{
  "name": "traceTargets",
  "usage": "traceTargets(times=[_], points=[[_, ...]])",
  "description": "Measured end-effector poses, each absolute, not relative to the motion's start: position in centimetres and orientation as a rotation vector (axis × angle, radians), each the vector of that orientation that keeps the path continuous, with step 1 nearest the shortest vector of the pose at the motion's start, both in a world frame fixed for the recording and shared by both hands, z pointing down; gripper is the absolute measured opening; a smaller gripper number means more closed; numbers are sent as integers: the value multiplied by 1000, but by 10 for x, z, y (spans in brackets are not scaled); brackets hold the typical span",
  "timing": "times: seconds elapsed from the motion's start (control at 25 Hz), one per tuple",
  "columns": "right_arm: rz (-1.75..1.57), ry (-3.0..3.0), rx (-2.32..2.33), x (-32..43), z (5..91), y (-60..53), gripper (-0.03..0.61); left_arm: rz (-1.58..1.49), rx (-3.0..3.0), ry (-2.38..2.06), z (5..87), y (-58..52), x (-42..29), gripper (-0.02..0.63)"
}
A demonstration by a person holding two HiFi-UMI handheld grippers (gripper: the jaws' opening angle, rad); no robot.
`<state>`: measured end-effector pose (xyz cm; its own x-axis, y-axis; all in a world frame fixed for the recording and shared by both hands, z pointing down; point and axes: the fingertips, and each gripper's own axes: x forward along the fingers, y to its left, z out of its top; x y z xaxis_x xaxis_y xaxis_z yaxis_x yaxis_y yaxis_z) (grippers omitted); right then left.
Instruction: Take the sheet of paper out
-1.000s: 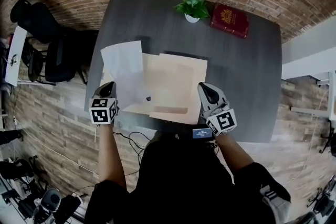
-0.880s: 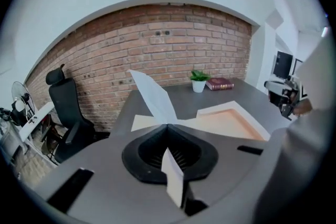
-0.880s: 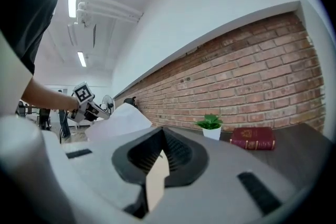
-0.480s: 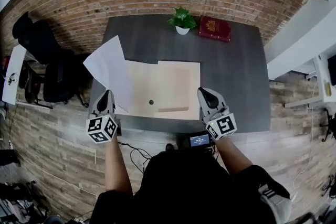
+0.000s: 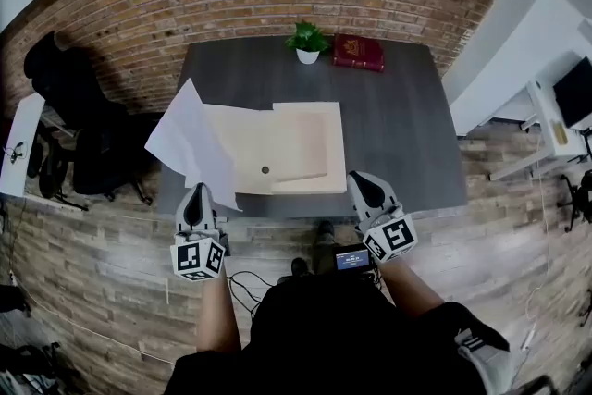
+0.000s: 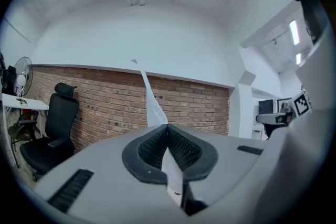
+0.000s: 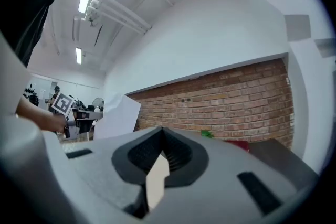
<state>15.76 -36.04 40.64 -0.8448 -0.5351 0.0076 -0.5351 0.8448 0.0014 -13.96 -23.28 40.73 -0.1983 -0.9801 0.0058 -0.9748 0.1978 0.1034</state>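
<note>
Paper [image 5: 190,143] pinched in left claw [image 5: 195,191] — envelope [image 5: 287,148] corner in right claw [image 5: 358,182].

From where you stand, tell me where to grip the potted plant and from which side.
Grip the white pot, not the leaves: it stands upright, and its rounded wall offers two opposite faces below the foliage. Come in level from the near side or from the left in the head view, since the red book lies close on its right.

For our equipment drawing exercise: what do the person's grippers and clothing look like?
The left gripper and right gripper are grey with black ribbed pads. Each carries a white cube with black square markers. The person wears a black top.
</note>
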Motion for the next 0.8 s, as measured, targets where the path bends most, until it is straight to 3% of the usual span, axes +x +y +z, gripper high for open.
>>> traceTargets(times=[0.8], points=[[-3, -3016, 815, 286, 405, -266, 3, -264, 1967, -2470, 399, -114, 14, -6]])
